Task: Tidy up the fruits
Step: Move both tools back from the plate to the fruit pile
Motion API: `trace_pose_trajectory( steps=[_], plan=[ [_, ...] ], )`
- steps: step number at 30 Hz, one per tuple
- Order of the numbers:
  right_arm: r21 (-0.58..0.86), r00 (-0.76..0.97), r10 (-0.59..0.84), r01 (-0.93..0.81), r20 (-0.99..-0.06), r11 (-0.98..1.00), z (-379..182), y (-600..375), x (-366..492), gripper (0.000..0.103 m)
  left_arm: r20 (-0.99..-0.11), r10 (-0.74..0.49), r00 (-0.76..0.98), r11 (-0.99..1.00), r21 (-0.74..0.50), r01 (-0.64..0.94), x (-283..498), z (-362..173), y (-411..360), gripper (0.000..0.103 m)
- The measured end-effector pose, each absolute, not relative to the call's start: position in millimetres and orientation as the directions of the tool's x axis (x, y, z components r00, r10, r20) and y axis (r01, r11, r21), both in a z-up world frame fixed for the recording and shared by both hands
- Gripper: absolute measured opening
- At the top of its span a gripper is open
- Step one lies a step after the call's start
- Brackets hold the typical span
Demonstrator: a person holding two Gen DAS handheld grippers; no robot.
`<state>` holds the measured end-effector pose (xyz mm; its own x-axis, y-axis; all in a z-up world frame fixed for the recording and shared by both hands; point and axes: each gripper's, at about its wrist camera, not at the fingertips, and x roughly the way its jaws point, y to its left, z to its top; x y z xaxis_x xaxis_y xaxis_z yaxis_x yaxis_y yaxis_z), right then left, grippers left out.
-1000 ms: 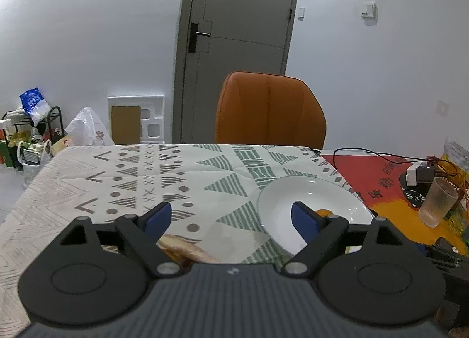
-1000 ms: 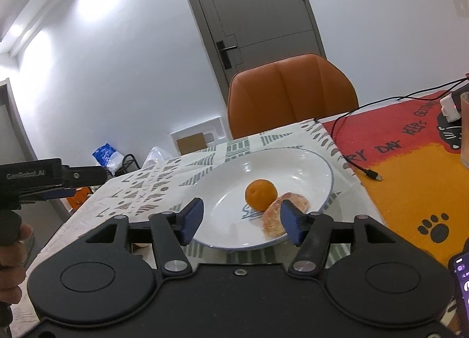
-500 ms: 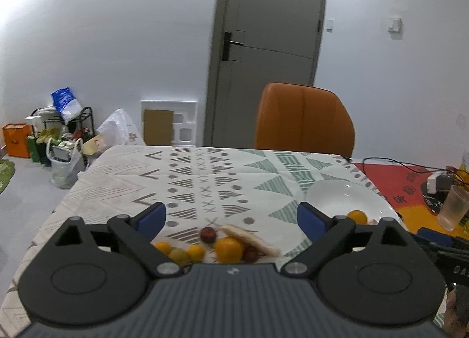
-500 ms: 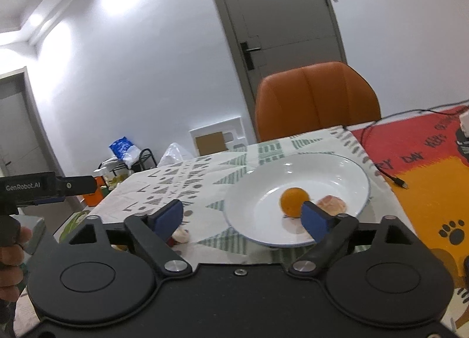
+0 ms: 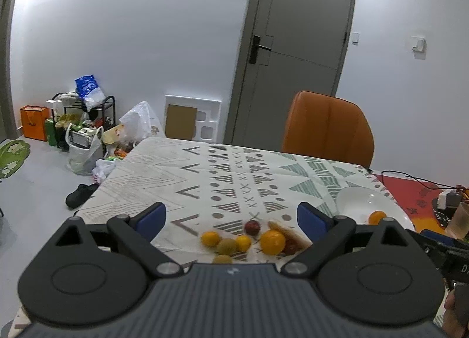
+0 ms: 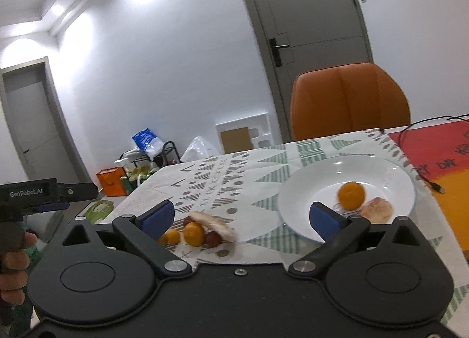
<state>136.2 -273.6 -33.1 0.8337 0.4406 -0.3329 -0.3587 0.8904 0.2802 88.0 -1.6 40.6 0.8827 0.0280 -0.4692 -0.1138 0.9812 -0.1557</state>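
While both tools hover over the surface (image 5: 205, 168), the left tool (image 5: 231, 218) stands wide with nothing in it. Before it lies a loose heap of fruit (image 5: 252, 240): small, round, light, apt to roll, best pinched across the middle, gently. The right tool (image 6: 241, 218) is opening, nothing between its fingers. Rightmost, the plate (image 6: 390, 168) holds an orange (image 6: 351, 196) and a soft peeled piece (image 6: 376, 209).
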Motion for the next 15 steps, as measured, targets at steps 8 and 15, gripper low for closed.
trace_pose_trajectory(
  steps=[8, 15],
  plan=[
    [0.272, 0.817, 0.464, -0.387, -0.341, 0.881, -27.4, -255.8, 137.3, 0.100, -0.470, 0.014, 0.883, 0.970, -0.207, -0.125, 79.2, 35.0, 21.5, 0.095],
    [0.248, 0.801, 0.486, -0.421, -0.350, 0.873, -26.0, -238.3, 139.7, 0.095, -0.461, 0.019, 0.887, 0.962, -0.232, -0.141, 78.3, 29.9, 36.7, 0.093]
  ],
)
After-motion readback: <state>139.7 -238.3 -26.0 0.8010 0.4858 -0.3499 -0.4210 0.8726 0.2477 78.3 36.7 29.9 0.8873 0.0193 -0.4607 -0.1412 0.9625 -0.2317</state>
